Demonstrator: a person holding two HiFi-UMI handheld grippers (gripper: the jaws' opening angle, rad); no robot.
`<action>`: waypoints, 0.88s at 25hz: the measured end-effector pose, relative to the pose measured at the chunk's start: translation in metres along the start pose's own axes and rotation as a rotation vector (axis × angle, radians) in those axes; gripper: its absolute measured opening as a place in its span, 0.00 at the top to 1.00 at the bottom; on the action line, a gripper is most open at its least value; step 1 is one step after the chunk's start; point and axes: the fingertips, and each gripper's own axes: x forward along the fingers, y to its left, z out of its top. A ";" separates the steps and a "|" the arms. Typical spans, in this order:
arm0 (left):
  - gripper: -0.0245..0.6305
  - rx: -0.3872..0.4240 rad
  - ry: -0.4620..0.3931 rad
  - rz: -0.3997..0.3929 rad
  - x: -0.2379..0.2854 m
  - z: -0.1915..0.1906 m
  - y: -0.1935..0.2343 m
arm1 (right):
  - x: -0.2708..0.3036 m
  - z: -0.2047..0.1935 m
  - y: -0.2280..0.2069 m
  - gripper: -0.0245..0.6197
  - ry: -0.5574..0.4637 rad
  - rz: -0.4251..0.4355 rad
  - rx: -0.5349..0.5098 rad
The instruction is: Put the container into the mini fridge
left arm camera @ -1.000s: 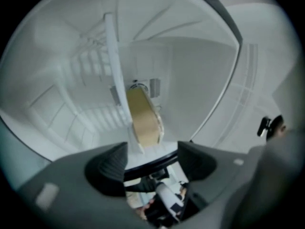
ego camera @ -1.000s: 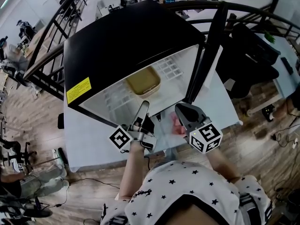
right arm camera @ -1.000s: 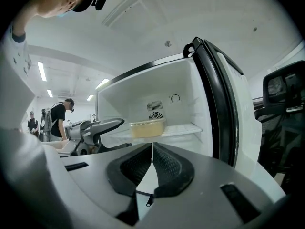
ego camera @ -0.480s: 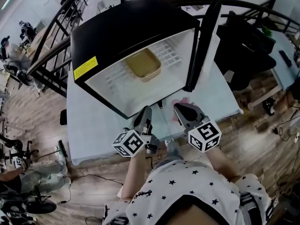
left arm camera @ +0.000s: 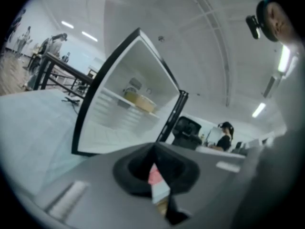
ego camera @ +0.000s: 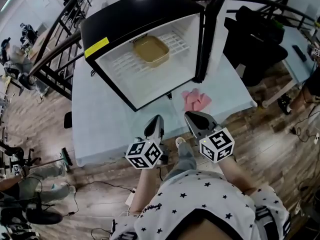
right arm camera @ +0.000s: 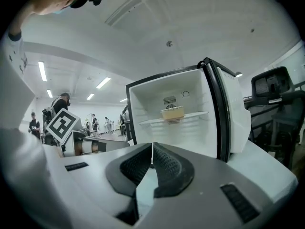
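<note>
The tan container (ego camera: 150,50) rests on the white wire shelf inside the open black mini fridge (ego camera: 131,21), apart from both grippers. The fridge door (ego camera: 212,31) stands swung out to the right. My left gripper (ego camera: 155,119) hovers over the table's near edge, shut with nothing in it. Beside it, my right gripper (ego camera: 189,115) is also shut and empty. In the left gripper view the container (left arm camera: 140,100) shows on the shelf, far beyond the closed tips of the left gripper (left arm camera: 155,149). The right gripper view shows the container (right arm camera: 172,113) above the closed tips of the right gripper (right arm camera: 152,150).
A pink cloth (ego camera: 196,100) lies on the pale table (ego camera: 100,119) in front of the fridge door. A black railing (ego camera: 50,44) runs along the left and a black chair (ego camera: 255,34) stands right. Wooden floor lies below the table edge. People stand far behind.
Both grippers have drawn back from the fridge opening toward the table's near edge. The left gripper's jaws have closed. The container stays on the shelf.
</note>
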 end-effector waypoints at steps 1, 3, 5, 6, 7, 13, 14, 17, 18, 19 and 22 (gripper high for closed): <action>0.96 0.026 0.009 0.006 -0.007 -0.005 -0.003 | -0.005 -0.003 0.005 0.93 0.002 -0.003 0.001; 0.96 0.064 0.022 0.014 -0.020 -0.014 -0.009 | -0.015 -0.010 0.015 0.93 0.006 -0.008 0.003; 0.96 0.080 0.030 0.016 -0.033 -0.023 -0.015 | -0.026 -0.016 0.023 0.93 0.006 -0.012 0.002; 0.96 0.084 0.032 0.015 -0.039 -0.028 -0.018 | -0.030 -0.019 0.028 0.93 0.006 -0.014 0.001; 0.96 0.086 0.033 0.015 -0.046 -0.032 -0.021 | -0.035 -0.022 0.032 0.93 0.006 -0.016 0.000; 0.96 0.110 0.047 0.023 -0.079 -0.055 -0.037 | -0.062 -0.035 0.053 0.93 0.011 -0.016 -0.001; 0.96 0.116 0.051 0.026 -0.084 -0.059 -0.039 | -0.066 -0.037 0.056 0.93 0.011 -0.016 -0.001; 0.96 0.132 0.053 0.031 -0.098 -0.067 -0.046 | -0.077 -0.039 0.065 0.93 0.011 -0.013 0.000; 0.96 0.133 0.052 0.031 -0.102 -0.069 -0.048 | -0.080 -0.040 0.068 0.93 0.011 -0.012 0.000; 0.96 0.132 0.052 0.030 -0.105 -0.070 -0.049 | -0.082 -0.041 0.070 0.93 0.011 -0.012 0.000; 0.96 0.126 0.053 0.025 -0.112 -0.073 -0.052 | -0.088 -0.044 0.076 0.93 0.014 -0.009 0.002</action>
